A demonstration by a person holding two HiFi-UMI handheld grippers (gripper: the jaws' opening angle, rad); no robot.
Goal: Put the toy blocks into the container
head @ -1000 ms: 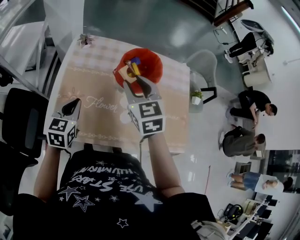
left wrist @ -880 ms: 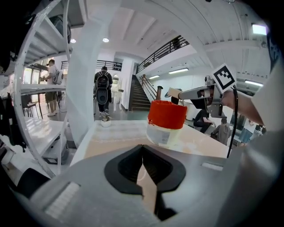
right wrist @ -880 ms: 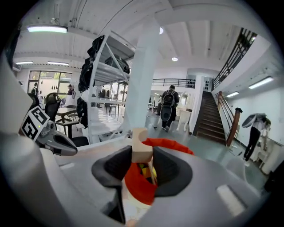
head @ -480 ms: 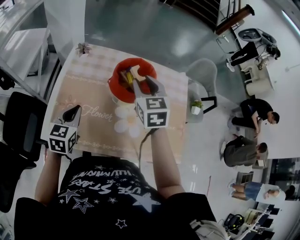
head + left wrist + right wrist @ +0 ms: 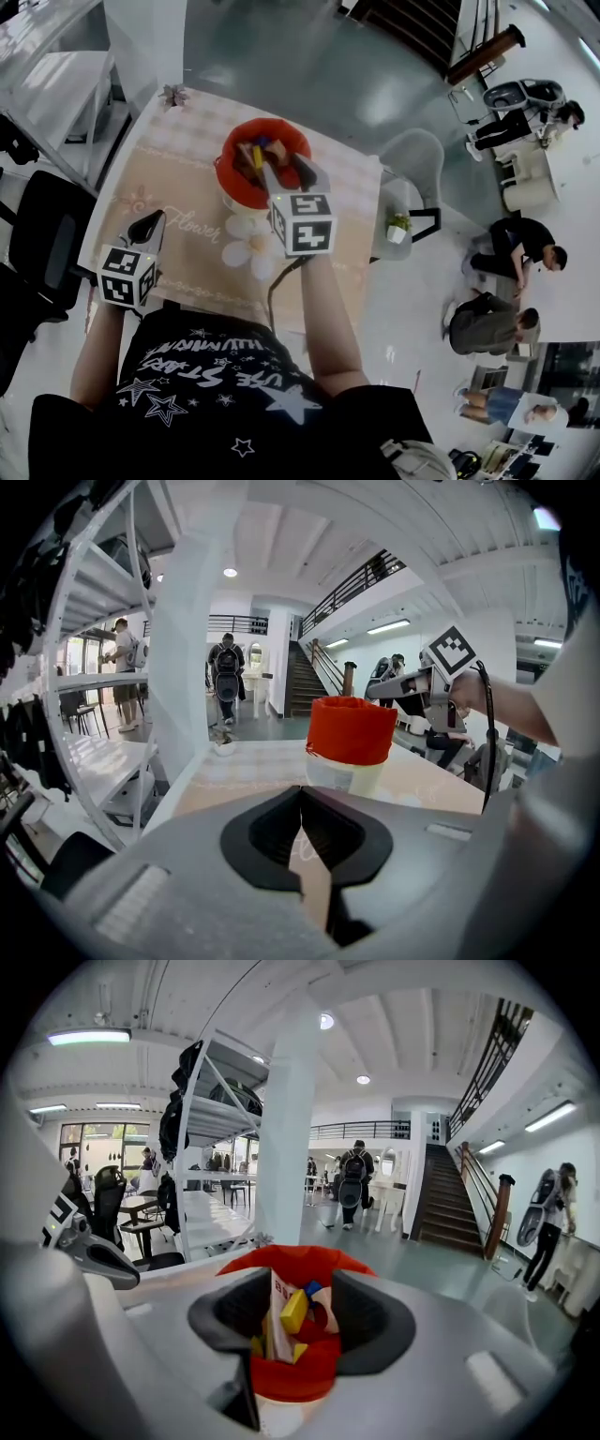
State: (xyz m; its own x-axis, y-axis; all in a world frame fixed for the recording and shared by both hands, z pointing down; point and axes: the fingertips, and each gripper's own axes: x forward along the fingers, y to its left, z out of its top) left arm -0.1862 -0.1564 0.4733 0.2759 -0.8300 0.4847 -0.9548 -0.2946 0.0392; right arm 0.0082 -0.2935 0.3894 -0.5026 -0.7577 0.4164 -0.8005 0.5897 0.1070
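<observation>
A red container (image 5: pixel 232 167) stands on the pink tablecloth (image 5: pixel 183 202). My right gripper (image 5: pixel 283 167) hovers over its mouth. In the right gripper view its jaws (image 5: pixel 302 1281) are opening, and the pads press on nothing. Straight below them, inside the container (image 5: pixel 295 1377), lie a yellow block (image 5: pixel 294 1311), a blue one (image 5: pixel 312 1289) and a white printed piece (image 5: pixel 278 1327). My left gripper (image 5: pixel 150 223) rests low near the table's near-left edge, shut and empty. From the left gripper view (image 5: pixel 301 794) the container (image 5: pixel 352 731) is ahead, to the right.
A small potted plant (image 5: pixel 172 94) sits on the table's far-left corner. A grey chair (image 5: pixel 412 164) and a little plant (image 5: pixel 398 226) are at the right of the table. A black chair (image 5: pixel 42 239) and white shelving (image 5: pixel 52 80) stand at the left. People (image 5: pixel 514 246) are far right.
The right gripper has moved forward over the container's mouth with a tan block, and its jaws now stand wider. The left gripper has stayed where it was.
</observation>
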